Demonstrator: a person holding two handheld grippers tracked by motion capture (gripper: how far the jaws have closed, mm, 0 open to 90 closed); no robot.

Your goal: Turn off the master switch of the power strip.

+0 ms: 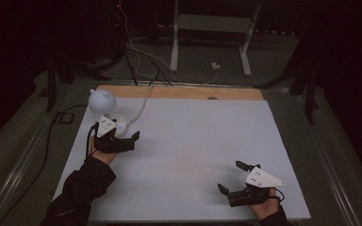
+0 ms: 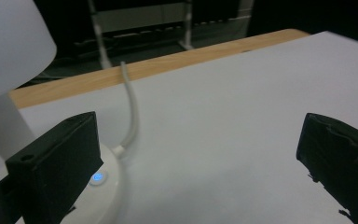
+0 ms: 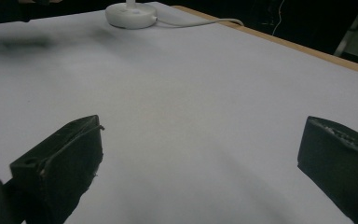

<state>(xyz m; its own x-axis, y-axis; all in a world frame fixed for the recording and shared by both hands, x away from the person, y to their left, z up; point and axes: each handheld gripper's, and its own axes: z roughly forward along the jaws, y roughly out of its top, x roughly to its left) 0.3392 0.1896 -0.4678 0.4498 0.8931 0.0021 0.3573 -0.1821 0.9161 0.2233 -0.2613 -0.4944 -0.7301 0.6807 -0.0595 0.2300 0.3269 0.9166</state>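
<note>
A small white lamp stands at the table's far left, with a round shade (image 1: 102, 100) (image 2: 9, 46) and a flat round base (image 2: 109, 186) (image 3: 130, 16). A blue light (image 2: 98, 177) glows on the base. Its white cable (image 2: 131, 107) (image 3: 200, 22) runs off over the far edge. My left gripper (image 1: 129, 130) (image 2: 196, 158) is open right beside the base, its left jaw overlapping the base's edge in the left gripper view. My right gripper (image 1: 230, 176) (image 3: 200, 168) is open over bare table at the near right. Nothing is held between either pair of jaws.
The white table top (image 1: 193, 136) has a wooden strip (image 1: 179, 92) along its far edge. Behind it, on the dark floor, lie loose cables (image 1: 141, 61) and a white stand frame (image 1: 212, 28). A black cable (image 1: 52, 136) trails off the table's left side.
</note>
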